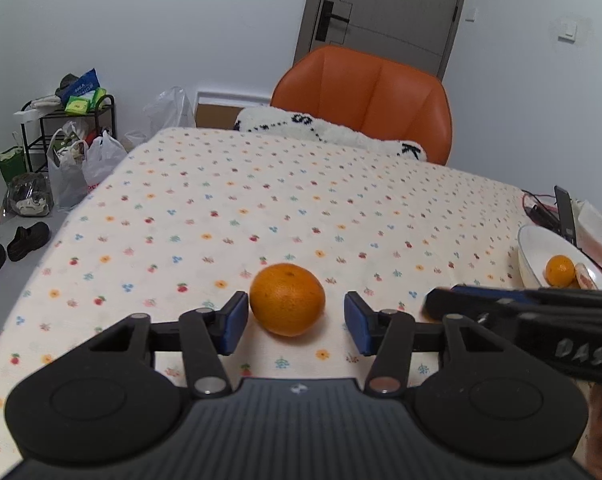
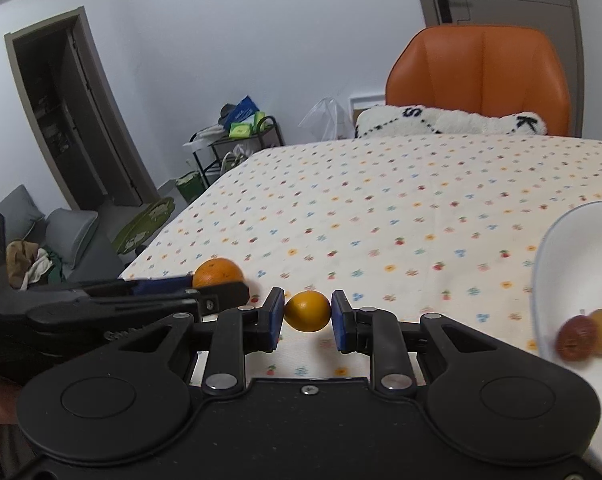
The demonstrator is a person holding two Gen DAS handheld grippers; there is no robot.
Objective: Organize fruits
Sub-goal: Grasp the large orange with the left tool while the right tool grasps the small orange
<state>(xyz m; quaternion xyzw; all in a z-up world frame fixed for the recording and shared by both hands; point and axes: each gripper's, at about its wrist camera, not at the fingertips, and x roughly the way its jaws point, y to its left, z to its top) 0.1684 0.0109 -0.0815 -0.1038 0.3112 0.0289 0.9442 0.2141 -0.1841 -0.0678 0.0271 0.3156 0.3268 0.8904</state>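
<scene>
Our left claw (image 1: 295,322) stands spread around the orange (image 1: 287,299) on the surface (image 1: 261,200), while our right claw (image 2: 307,316) pinches a small yellow-orange fruit (image 2: 307,311) beside the white bowl (image 2: 557,240).

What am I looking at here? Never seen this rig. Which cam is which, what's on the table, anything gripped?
No robot arm: a person holds a two-finger gripper in each hand, each with a fisheye camera looking forward along its fingers.

Left wrist view: the left gripper is open, its blue pads either side of an orange that sits on the patterned tablecloth, neither pad clearly touching it. The black bar coming in from the right edge is the right gripper.

Right wrist view: the right gripper is shut on a small yellow-orange fruit. Whether that fruit is lifted or still on the cloth I cannot tell.

A white bowl to the right already holds a few fruits. An orange chair stands behind the table.
</scene>
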